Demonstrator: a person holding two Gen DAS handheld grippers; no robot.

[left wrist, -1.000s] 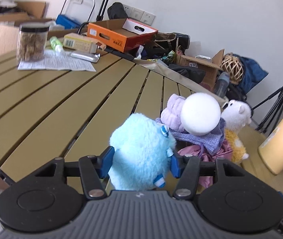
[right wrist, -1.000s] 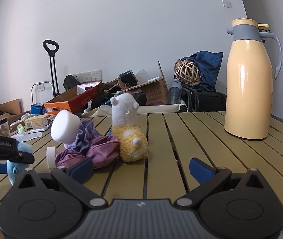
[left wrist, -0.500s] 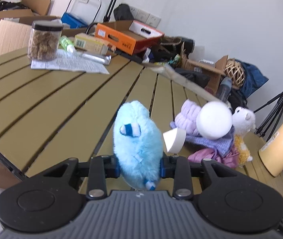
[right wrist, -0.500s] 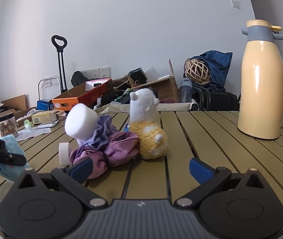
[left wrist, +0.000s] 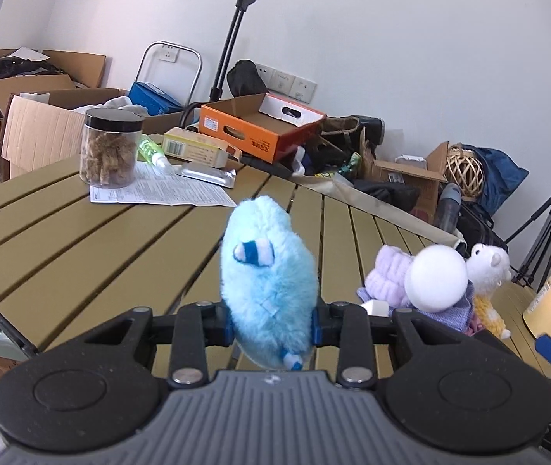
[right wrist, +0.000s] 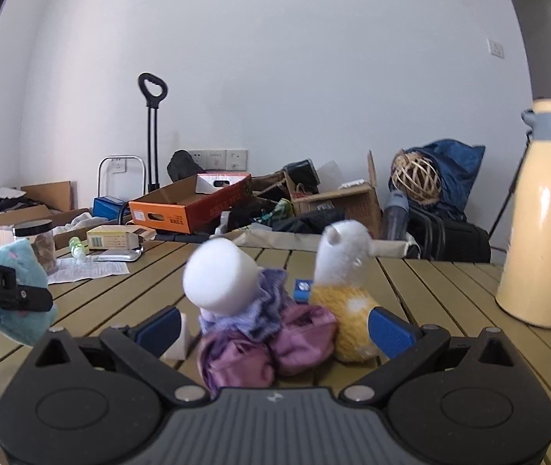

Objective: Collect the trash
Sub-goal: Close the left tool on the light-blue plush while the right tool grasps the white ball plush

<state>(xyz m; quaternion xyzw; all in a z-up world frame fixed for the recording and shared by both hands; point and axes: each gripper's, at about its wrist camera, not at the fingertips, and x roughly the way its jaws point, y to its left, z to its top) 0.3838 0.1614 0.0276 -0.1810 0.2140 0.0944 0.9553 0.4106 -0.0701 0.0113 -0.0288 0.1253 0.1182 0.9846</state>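
Left wrist view, one blue plush toy (left wrist: 269, 283), two white plushes, one jar (left wrist: 111, 150)

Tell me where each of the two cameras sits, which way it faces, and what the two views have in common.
Left wrist: on the left gripper, looking along its fingers across the slatted table to the cluttered wall; its pads clamp the blue plush toy.
Right wrist: on the right gripper, low, facing the white foam cylinder, purple cloth pile and alpaca toy; jaws open.
Shared: blue plush, pile, alpaca, snack jar, orange box, yellow thermos.
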